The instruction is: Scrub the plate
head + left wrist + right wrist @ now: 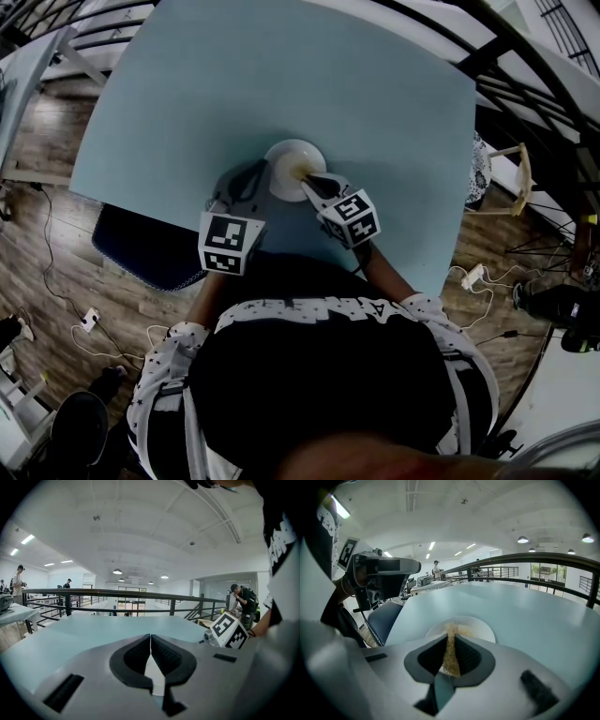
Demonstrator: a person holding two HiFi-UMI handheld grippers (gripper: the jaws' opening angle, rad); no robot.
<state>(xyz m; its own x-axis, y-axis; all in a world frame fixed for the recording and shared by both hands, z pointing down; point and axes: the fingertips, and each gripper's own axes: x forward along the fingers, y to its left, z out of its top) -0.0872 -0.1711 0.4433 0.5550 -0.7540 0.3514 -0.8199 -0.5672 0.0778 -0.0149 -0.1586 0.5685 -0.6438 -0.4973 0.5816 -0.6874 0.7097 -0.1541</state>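
Note:
A small white plate (292, 159) lies on the pale blue table (375, 103) close to its near edge. My left gripper (263, 175) comes in from the plate's left and is shut on its rim; the rim shows as a white wedge (153, 674) between the closed pads. My right gripper (307, 176) reaches over the plate from the near right. It is shut on a thin yellow-brown scrubbing pad (451, 656), whose far end rests on the plate (478, 629). A brownish smear shows on the plate beside the pad.
A dark blue chair (150, 248) stands at the table's near left corner. A wooden stool (518, 180) and cables lie on the floor to the right. A black railing (117, 593) runs beyond the table's far edge, with people further off.

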